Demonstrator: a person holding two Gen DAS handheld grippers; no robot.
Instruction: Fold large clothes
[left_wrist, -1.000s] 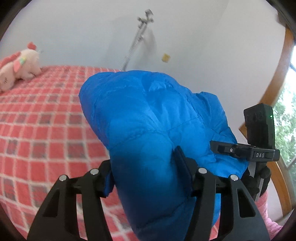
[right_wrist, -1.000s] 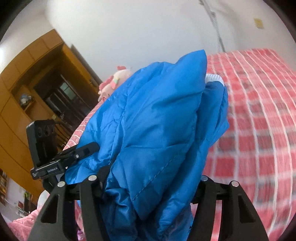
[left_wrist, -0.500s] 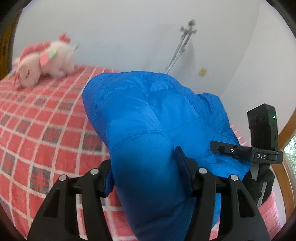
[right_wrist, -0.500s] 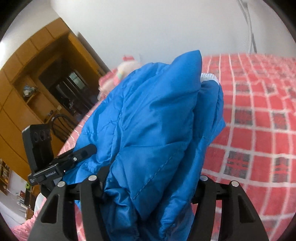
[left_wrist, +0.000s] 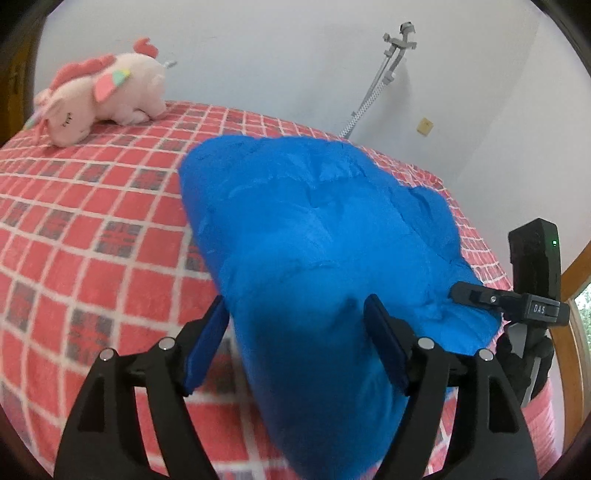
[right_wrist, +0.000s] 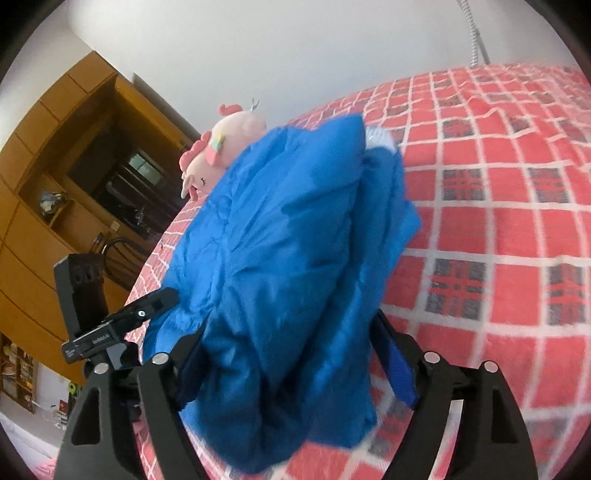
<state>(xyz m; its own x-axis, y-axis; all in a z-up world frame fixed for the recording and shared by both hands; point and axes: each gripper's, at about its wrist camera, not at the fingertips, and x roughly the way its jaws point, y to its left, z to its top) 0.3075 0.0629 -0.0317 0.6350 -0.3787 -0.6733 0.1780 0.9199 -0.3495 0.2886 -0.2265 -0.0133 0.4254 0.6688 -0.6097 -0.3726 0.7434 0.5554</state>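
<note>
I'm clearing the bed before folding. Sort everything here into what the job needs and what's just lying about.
For the job:
- blue jacket
- bed
- left hand-held gripper, jaws opening round the jacket
- right hand-held gripper, the same

Lying about:
- plush toy
- wooden cabinet
- metal pole

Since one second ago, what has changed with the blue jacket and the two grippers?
Both grippers are letting go: the left gripper and right gripper are opening, their fingers spreading off the blue jacket, which is still between them, now lower on the red checked bed. The pink plush toy stayed put.
</note>
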